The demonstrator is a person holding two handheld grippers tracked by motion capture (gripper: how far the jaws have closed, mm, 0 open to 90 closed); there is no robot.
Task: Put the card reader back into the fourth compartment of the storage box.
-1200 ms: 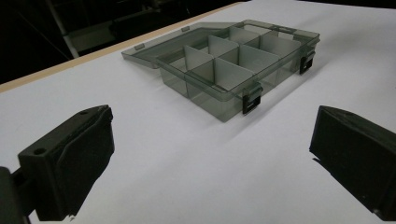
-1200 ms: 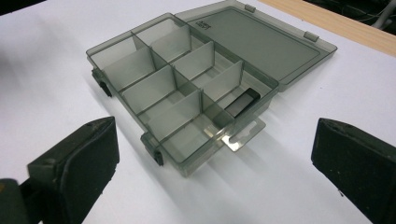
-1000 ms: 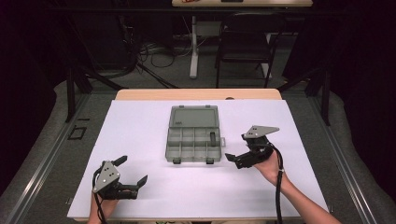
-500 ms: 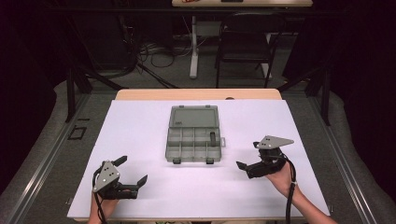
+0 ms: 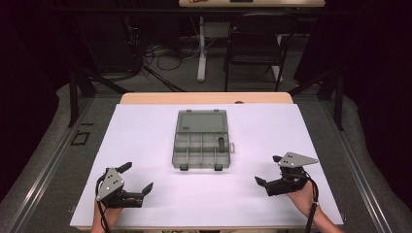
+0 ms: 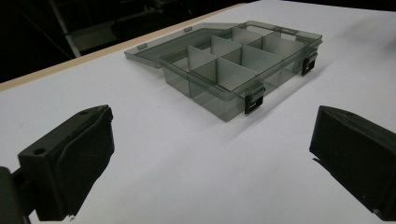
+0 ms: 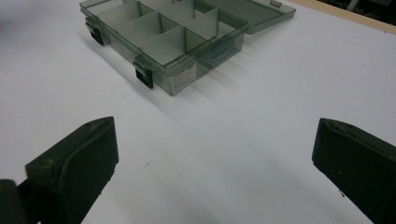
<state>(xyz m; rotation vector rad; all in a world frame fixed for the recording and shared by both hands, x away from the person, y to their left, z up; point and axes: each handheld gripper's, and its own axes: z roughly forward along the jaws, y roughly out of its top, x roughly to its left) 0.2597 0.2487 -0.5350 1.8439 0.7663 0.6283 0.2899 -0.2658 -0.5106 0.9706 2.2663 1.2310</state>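
Both grippers sit idle near the table's [image 5: 145, 126] front edge, likely resting between steps. Left gripper [image 5: 137, 178] has its jaws wide apart and empty; right gripper [image 5: 268, 171] too. The box [image 5: 201, 140] lies open ahead of and between them, well apart from both, lid flat behind it. The high view shows a small dark item [image 5: 221, 144] in one compartment; the right gripper view shows a label [image 7: 183, 76] on the box's side wall.
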